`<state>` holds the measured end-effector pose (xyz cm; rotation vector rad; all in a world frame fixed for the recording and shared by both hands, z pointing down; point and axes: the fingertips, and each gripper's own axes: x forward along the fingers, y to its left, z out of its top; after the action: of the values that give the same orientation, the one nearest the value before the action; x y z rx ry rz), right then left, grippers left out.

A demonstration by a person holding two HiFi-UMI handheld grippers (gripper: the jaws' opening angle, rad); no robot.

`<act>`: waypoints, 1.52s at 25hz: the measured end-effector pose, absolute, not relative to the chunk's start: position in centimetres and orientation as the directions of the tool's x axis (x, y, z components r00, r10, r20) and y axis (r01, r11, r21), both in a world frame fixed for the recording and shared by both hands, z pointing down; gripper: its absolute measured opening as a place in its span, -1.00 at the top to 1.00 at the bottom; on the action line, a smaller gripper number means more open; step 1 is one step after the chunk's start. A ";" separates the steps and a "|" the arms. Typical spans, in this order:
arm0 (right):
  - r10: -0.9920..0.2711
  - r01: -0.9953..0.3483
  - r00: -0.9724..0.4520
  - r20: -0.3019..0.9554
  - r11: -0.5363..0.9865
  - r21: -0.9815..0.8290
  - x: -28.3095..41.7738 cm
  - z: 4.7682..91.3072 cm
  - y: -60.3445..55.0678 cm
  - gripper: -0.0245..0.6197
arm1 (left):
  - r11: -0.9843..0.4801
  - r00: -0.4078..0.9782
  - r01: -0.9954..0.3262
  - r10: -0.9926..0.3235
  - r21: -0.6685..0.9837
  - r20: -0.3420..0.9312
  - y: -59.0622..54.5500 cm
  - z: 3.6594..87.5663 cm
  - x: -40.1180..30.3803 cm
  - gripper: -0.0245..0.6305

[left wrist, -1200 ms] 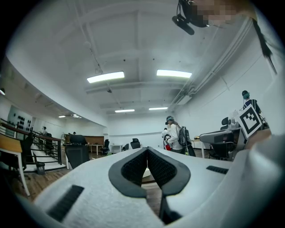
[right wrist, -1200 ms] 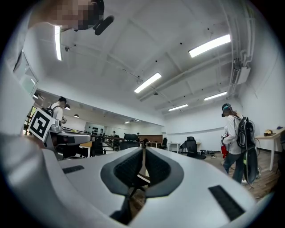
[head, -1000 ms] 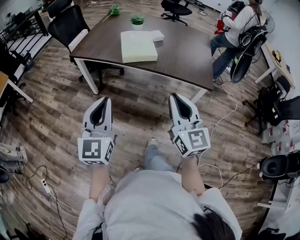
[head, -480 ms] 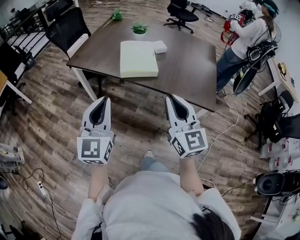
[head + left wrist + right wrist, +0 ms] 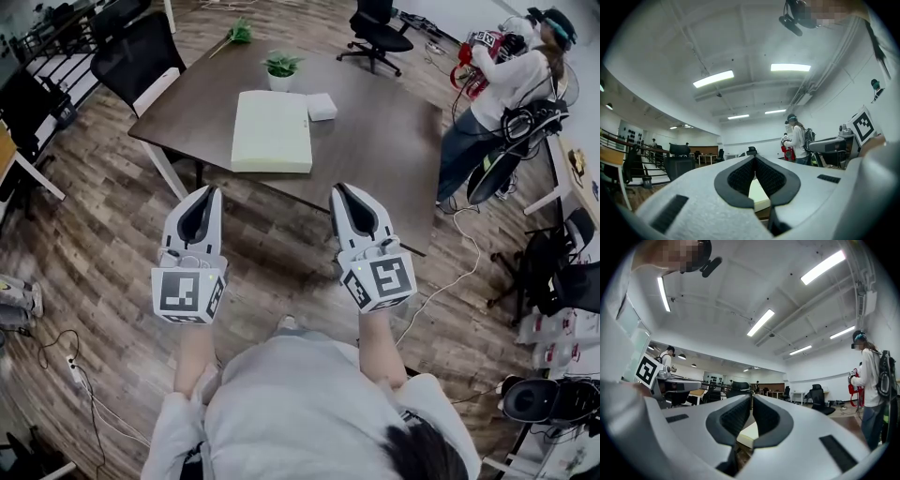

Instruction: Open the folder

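Observation:
A pale yellow-green folder lies shut and flat on the dark brown table, towards its far left part. My left gripper and right gripper hang side by side over the wooden floor, short of the table's near edge and apart from the folder. Both are shut with nothing in them. In the left gripper view the gripper has its jaws met at the tip, and a strip of folder shows behind them. The right gripper view shows that gripper and the folder the same way.
A small white box and a potted plant sit beyond the folder. Black office chairs stand at the table's left and far side. A person stands at the right. Cables trail on the floor.
The table and folder have come nearer and lower in the head view as I walked forward. Both grippers keep the same shut pose in front of me.

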<state>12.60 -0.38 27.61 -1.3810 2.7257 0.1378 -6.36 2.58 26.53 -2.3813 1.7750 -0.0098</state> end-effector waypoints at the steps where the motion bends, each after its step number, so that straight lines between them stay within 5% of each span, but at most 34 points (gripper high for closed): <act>1: -0.795 -0.803 -0.595 -0.115 0.595 0.041 12.9 27.7 -0.9 0.86 | -0.272 0.287 -0.952 -0.953 -0.142 -0.096 2.2 26.6 -6.0 0.90; 38: -0.804 -0.804 -0.591 -0.069 0.594 -0.041 8.6 30.7 -18.7 0.86 | -0.351 0.340 -0.908 -0.936 -0.229 0.088 -16.7 32.1 -8.7 0.90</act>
<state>8.59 -18.70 30.67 -1.3809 2.7323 -0.0080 -8.72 -16.73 32.07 -2.4548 1.7011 -0.3079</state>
